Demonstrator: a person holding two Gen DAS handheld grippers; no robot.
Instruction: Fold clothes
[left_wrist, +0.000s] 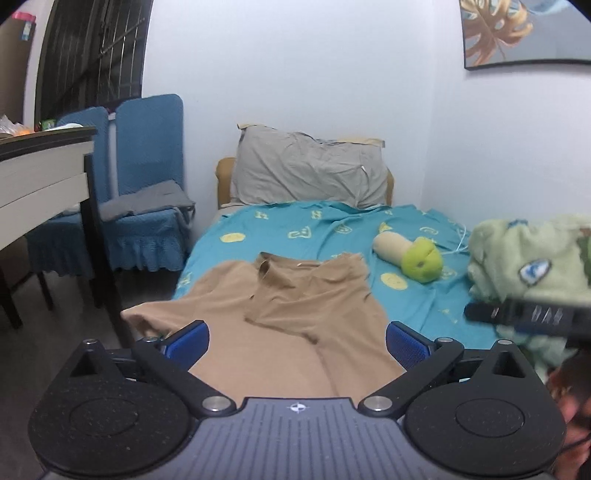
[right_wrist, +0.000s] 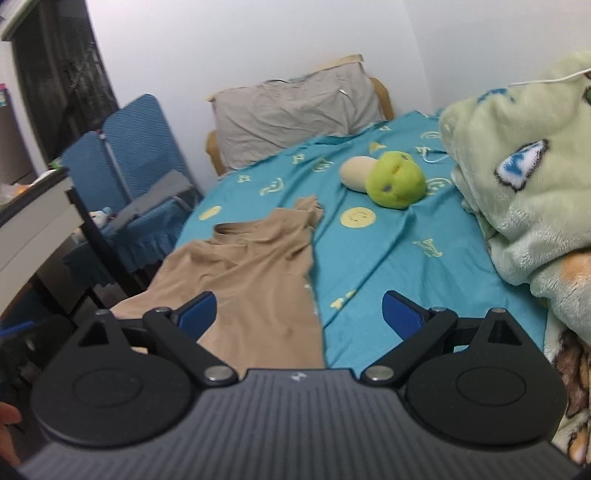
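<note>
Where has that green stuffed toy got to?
The green stuffed toy lies on the teal bedsheet, right of the tan shirt and beside the fluffy green blanket.

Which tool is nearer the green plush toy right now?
Right, probably. The right tool sits over the sheet, the toy ahead. The left tool hovers over the tan shirt, further left.

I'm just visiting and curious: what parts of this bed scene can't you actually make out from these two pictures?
- Tan shirt: near hem hidden behind the left gripper in the left wrist view, and behind the right gripper in the right.
- Green blanket: cut off by the right edge.
- Desk items: too small, blurred.
</note>
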